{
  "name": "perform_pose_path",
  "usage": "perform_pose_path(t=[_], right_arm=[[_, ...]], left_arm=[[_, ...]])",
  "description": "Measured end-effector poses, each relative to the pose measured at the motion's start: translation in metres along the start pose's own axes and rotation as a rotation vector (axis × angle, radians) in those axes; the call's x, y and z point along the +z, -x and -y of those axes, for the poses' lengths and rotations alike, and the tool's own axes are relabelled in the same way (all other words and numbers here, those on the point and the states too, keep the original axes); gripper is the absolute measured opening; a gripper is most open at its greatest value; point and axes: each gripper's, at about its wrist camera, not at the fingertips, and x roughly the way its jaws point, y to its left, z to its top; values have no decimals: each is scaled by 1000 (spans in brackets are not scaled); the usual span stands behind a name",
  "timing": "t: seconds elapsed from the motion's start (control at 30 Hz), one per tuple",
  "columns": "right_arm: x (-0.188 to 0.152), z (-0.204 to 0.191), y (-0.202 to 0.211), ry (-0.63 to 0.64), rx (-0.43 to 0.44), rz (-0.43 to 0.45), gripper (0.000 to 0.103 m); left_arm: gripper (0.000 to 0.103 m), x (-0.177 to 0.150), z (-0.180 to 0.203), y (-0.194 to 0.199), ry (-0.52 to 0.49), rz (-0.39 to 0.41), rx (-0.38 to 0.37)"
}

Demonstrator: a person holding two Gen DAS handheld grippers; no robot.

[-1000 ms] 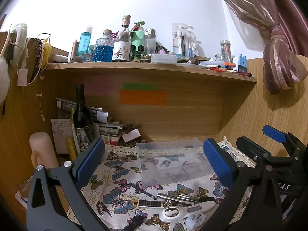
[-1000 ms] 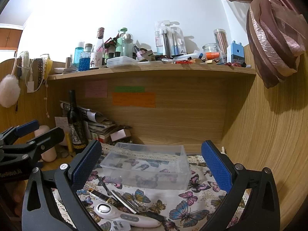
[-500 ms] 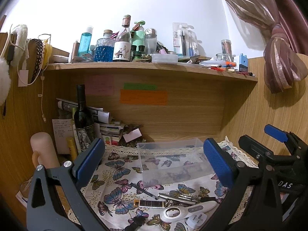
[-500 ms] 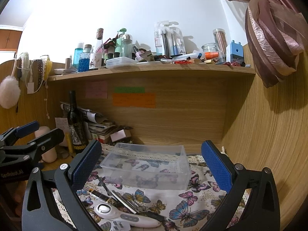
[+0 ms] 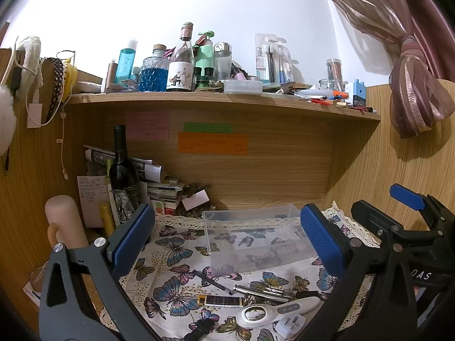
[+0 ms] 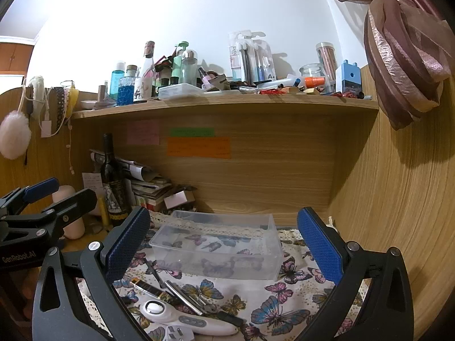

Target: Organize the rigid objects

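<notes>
A wooden desk alcove, seen from two hand-held grippers side by side; the left gripper (image 5: 227, 238) hangs above the desk with its blue-padded jaws spread wide and nothing between them; the right gripper (image 6: 223, 244) hangs beside it, jaws equally wide and likewise empty; each shows at the edge of the other's view, the two well apart

On the desk lies a butterfly-print cloth (image 6: 273, 312) with a lace edge; toward the back of the cloth stands a clear plastic box (image 6: 219, 247), lidless and upright, with nothing visible inside but the butterfly pattern showing through

In front of the box, nearer the grippers, a cluster of small hard things rests on the cloth: a white handheld magnifier (image 5: 273, 311) with a round lens and grey buttons; a white plug adapter (image 5: 287, 324) just beside it; a black and gold lighter (image 5: 220, 300); a silver pen (image 5: 261, 290); a thin dark tool (image 5: 213, 281) lying aslant; none of them touches the box

At the back left a dark wine bottle (image 5: 122, 179) stands upright against a heap of papers and small cartons; a pale pink flask (image 5: 64, 221) stands to its left; coloured sticky notes (image 5: 212, 142) are on the back panel; above, a shelf (image 5: 221, 99) is crowded with bottles and jars; a pink curtain (image 5: 409, 85) hangs knotted at the right
</notes>
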Motion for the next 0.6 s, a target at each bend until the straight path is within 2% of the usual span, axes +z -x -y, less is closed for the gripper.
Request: perform_pose_path(t=[0.6], right_arm=[[1, -1, 1, 1, 1, 1, 103]], left_arm=[[103, 0, 1, 3, -2, 2, 0]])
